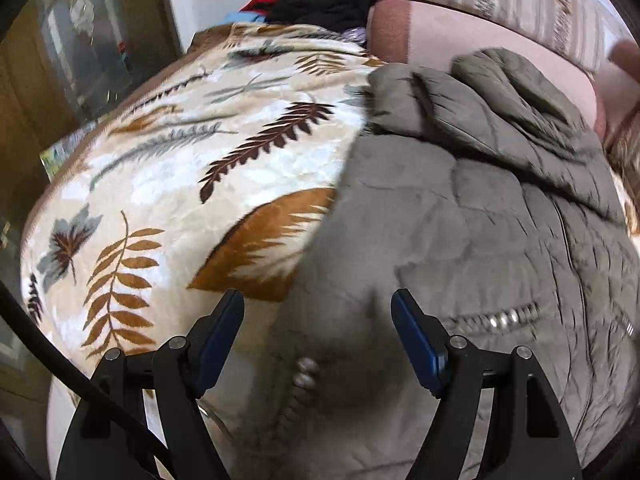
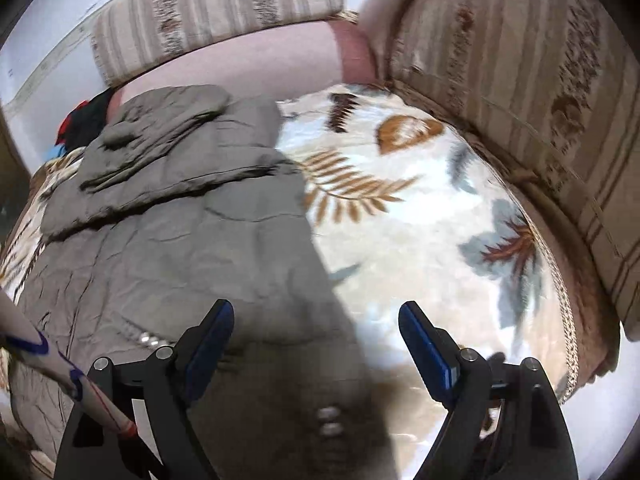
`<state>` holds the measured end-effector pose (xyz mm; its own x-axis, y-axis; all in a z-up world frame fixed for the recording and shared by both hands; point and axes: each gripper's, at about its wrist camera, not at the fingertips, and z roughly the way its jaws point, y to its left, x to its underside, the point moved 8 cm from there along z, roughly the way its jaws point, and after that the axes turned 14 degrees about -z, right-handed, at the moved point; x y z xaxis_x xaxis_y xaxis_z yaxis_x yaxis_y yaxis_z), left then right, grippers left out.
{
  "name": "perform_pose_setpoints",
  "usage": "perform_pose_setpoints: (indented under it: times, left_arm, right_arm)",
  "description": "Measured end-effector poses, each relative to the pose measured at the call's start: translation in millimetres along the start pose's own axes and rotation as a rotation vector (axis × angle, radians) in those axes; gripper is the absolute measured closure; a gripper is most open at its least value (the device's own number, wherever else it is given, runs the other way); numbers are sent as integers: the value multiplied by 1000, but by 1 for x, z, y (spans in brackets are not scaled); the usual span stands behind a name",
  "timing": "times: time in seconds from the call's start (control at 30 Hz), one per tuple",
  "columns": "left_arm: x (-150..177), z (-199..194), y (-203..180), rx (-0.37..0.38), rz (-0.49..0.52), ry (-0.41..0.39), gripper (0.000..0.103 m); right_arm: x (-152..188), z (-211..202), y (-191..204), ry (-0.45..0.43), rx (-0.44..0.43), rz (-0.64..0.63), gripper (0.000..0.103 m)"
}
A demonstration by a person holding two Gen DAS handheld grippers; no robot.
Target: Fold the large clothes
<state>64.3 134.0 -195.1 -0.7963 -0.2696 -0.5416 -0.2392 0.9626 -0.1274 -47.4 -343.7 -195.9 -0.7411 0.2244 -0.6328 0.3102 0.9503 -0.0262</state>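
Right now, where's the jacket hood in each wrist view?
Left wrist: hood upper right, at the jacket's far end.
Right wrist: hood upper left, again at the jacket's far end.
Shared landmark: pile of dark clothes beyond the leaf-print blanket, top centre in left view, far left in right view.

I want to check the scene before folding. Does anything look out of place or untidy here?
Mostly the jacket: it lies flat on the leaf-print blanket, but its upper part is bunched in uneven folds. A loose pile of dark and red clothes sits at the far end. Nothing looks damaged or spilled.
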Motion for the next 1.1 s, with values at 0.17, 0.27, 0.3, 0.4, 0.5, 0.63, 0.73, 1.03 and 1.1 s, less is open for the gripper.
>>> perform_pose_setpoints:
  times: [0.17, 0.27, 0.3, 0.4, 0.5, 0.63, 0.73, 1.03, 1.1]
  left_arm:
    - [-24, 36, 20, 90, -67, 120, 28]
    - [-31, 60, 22, 185, -108, 216, 28]
    - [-31, 67, 19, 228, -112, 257, 27]
    - [-33, 73, 9, 334, -114, 308, 17]
    - [-22, 69, -4, 434, -107, 367, 17]
    - [5, 55, -15, 534, -80, 408, 17]
    - [21, 43, -12, 588, -97, 413, 17]
    - [53, 18, -1, 752, -194, 456, 17]
    - [56, 16, -1, 771, -204, 462, 17]
  right_arm:
    - [0, 23, -34, 55, -75, 108, 13]
    - [2, 42, -36, 90, -175, 161, 13]
    - [3, 48, -35, 99, -217, 179, 13]
    - [2, 59, -32, 101, -279, 209, 11]
    - [-4, 60, -28, 86, -387, 255, 11]
    - [-2, 59, -18, 107, -613, 350, 12]
    - [5, 56, -16, 112, -666, 378, 14]
    - [43, 35, 8, 167, -813, 371, 22]
    - [53, 29, 13, 174, -836, 367, 24]
